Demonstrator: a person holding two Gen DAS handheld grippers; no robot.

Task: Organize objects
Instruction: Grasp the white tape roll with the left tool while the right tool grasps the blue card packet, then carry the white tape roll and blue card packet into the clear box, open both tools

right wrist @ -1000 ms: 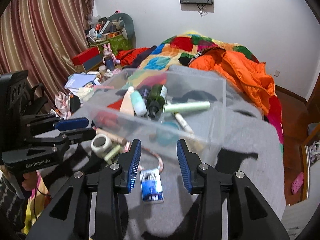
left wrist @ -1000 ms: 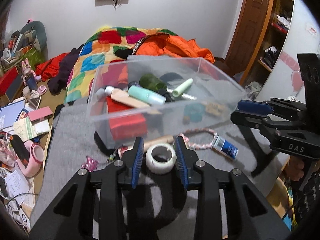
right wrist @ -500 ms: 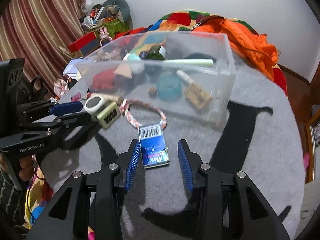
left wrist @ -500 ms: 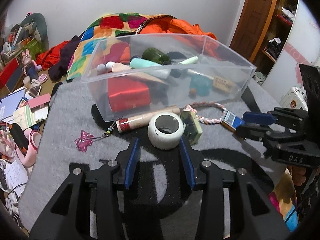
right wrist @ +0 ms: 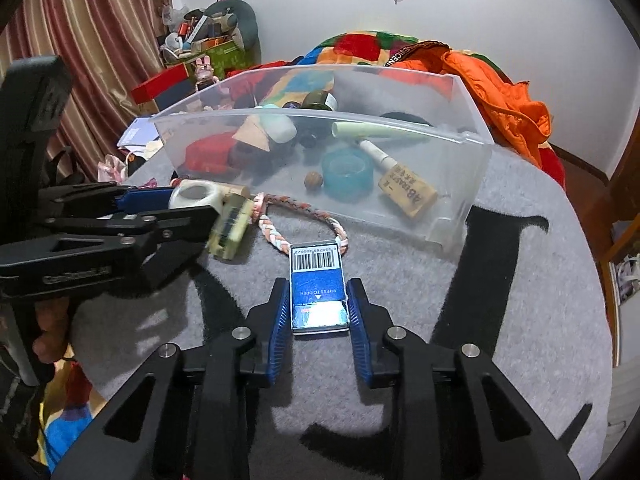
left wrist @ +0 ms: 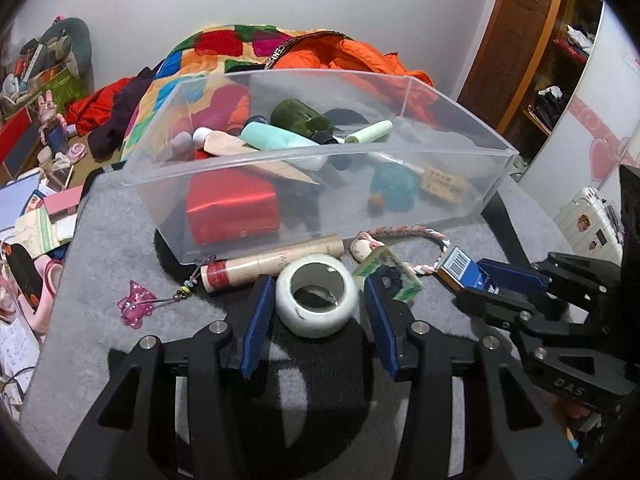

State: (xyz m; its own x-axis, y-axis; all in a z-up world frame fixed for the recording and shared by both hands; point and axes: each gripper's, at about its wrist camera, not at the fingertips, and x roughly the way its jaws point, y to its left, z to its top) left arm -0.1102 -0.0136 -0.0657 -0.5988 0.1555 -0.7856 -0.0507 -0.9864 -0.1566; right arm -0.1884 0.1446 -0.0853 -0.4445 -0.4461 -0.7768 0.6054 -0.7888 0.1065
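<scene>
A white tape roll lies on the grey table between the open fingers of my left gripper; the pads stand close on both sides, contact unclear. It also shows in the right wrist view. A blue box with a barcode lies between the open fingers of my right gripper, the left pad almost against it. The clear plastic bin behind holds bottles, tubes, a red box and a teal tape roll.
In front of the bin lie a paper-wrapped tube, a green-white box, a braided pink cord and a pink butterfly charm. A bed with a colourful quilt stands behind. Clutter covers the floor at left.
Both grippers have come down and forward: the left now straddles the tape roll and the right straddles the blue box. Nothing has been lifted.
</scene>
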